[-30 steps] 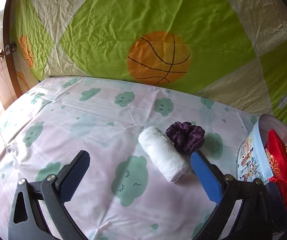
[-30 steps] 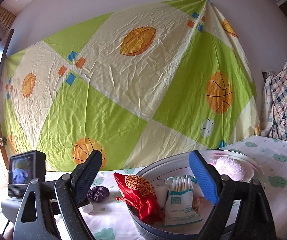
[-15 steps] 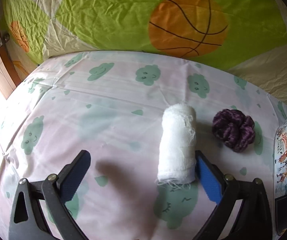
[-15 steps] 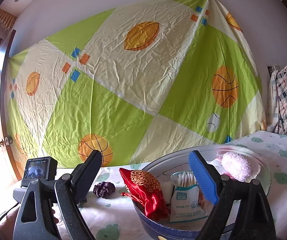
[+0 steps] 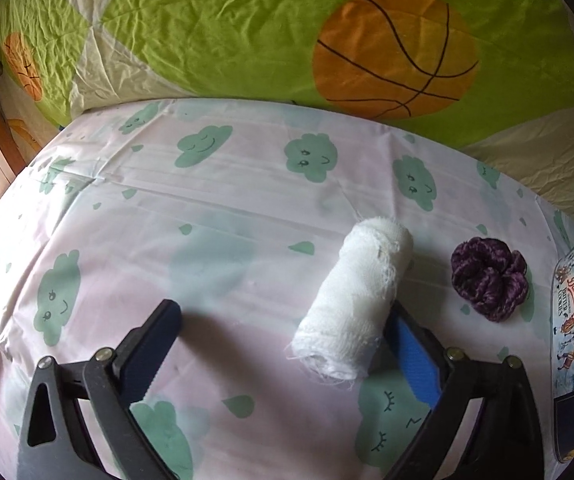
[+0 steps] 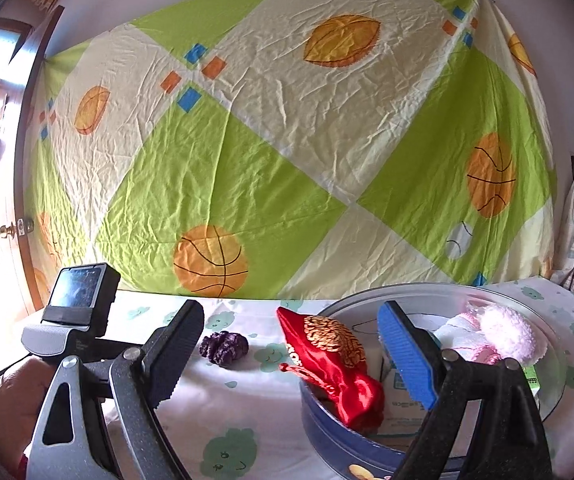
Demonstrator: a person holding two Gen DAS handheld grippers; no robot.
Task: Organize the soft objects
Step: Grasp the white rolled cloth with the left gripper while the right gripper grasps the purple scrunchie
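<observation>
A white gauze roll [image 5: 353, 300] lies on its side on a bed sheet [image 5: 215, 248] printed with green clouds, and it is the landmark here. The left gripper [image 5: 283, 332] sits low over the sheet with its jaws wide apart; the blue-padded finger is just beside the roll's right flank, possibly touching it, while the dark finger stands well apart on the roll's left, so the roll lies inside the gap, off to one side. To the right of the roll, apart from it, rests a purple scrunchie [image 5: 489, 282]. Further right again stands a round cookie tin [image 5: 573, 332], which already holds a red pouch [image 6: 327, 356], a pack of cotton swabs [image 6: 401, 394] and a pink fluffy item [image 6: 503, 334]. The right gripper [image 6: 293, 354] hangs above the tin's near rim, jaws apart and holding nothing. The roll looks light, soft and squashy, with frayed loose threads at both ends, so it would likely flatten rather than slip. The best hold seems to be across its middle, squeezing gently, well clear of the fraying ends.
</observation>
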